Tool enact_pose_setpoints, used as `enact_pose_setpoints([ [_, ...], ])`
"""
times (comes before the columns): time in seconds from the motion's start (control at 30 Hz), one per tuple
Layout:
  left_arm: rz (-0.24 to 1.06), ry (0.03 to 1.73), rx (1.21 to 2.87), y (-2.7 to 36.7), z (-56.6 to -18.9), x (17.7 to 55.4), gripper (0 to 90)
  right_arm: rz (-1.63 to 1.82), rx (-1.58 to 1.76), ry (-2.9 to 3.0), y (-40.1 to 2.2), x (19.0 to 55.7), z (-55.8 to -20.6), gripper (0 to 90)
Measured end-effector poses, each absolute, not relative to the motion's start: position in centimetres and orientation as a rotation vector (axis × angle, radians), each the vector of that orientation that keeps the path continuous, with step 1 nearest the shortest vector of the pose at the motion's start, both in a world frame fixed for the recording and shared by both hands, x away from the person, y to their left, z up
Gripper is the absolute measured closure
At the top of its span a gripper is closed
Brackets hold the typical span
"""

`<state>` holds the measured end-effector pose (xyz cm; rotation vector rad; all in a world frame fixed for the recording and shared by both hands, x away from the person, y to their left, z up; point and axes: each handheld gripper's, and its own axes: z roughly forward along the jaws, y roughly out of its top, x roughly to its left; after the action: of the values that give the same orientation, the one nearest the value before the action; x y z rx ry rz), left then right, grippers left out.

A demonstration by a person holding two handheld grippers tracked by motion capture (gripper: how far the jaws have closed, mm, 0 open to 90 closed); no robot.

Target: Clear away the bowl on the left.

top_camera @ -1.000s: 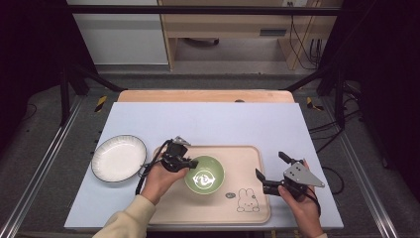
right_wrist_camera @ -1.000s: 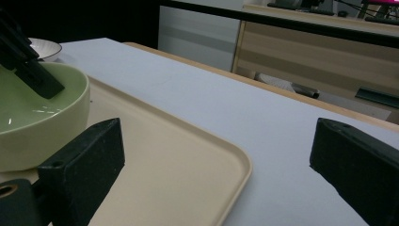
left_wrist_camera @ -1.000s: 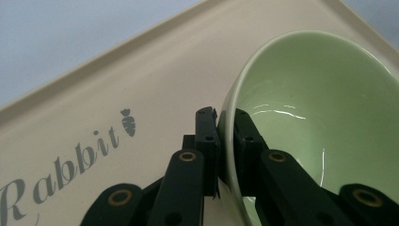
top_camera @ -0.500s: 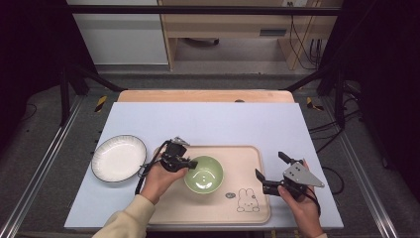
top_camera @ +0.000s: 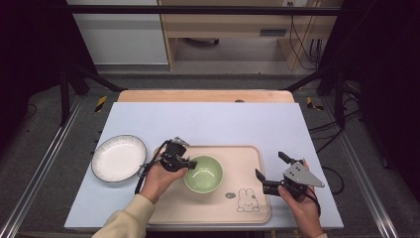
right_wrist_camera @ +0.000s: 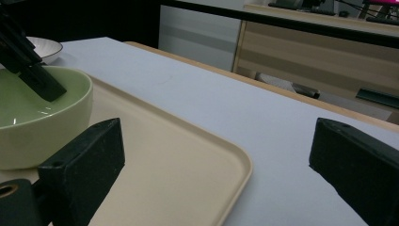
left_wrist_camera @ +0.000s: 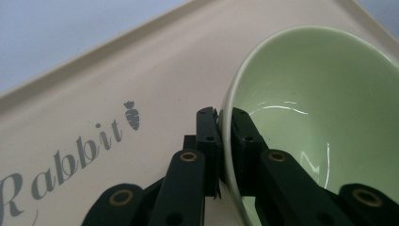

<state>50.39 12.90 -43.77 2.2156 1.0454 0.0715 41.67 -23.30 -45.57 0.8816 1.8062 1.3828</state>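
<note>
A pale green bowl (top_camera: 205,176) (left_wrist_camera: 320,103) (right_wrist_camera: 28,108) stands on the left half of a beige tray (top_camera: 247,163) (left_wrist_camera: 141,70) (right_wrist_camera: 179,160) printed with a rabbit. My left gripper (top_camera: 190,166) (left_wrist_camera: 225,115) is shut on the bowl's left rim, one jaw inside the wall and one outside. In the right gripper view that inner jaw reaches down into the bowl. My right gripper (top_camera: 269,164) (right_wrist_camera: 216,136) is open with nothing between its jaws. It hovers over the tray's right edge, pointing left toward the bowl.
A white plate (top_camera: 119,157) (right_wrist_camera: 44,46) with a dark rim lies on the light blue tabletop (top_camera: 223,121) left of the tray. A wooden strip runs along the table's far edge. Dark metal frame rails flank both sides.
Both hands and the bowl stay where they were. A bright glint inside the bowl one second ago has faded.
</note>
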Motion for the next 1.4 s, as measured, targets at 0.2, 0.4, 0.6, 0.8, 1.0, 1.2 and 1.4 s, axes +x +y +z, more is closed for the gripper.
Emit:
enact_pose_setpoints([
  [0.2,0.073,1.053,2.207,13.0,-44.0,50.4,83.4,1.380,0.879,1.807,-23.3,41.7,-45.6,4.0],
  [0.4,0.078,1.044,2.204,13.1,-44.1,50.3,83.1,1.381,0.880,1.807,-23.3,41.7,-45.6,4.0],
  [0.6,0.145,1.023,2.214,13.0,-43.9,50.0,77.0,1.381,0.880,1.807,-23.3,41.7,-45.6,4.0],
  [0.8,0.195,1.006,2.175,13.4,-43.5,49.7,52.4,1.378,0.880,1.809,-23.3,41.7,-45.6,4.0],
  [1.0,0.223,0.921,2.130,13.8,-42.9,49.3,33.0,1.379,0.878,1.810,-23.2,41.6,-45.6,4.0],
  [1.2,0.288,0.850,2.024,14.7,-42.3,48.9,15.5,1.381,0.880,1.810,-23.2,41.6,-45.6,4.0],
  [1.4,0.347,0.786,1.964,16.1,-41.9,48.3,13.3,1.383,0.873,1.811,-23.1,41.6,-45.6,3.8],
])
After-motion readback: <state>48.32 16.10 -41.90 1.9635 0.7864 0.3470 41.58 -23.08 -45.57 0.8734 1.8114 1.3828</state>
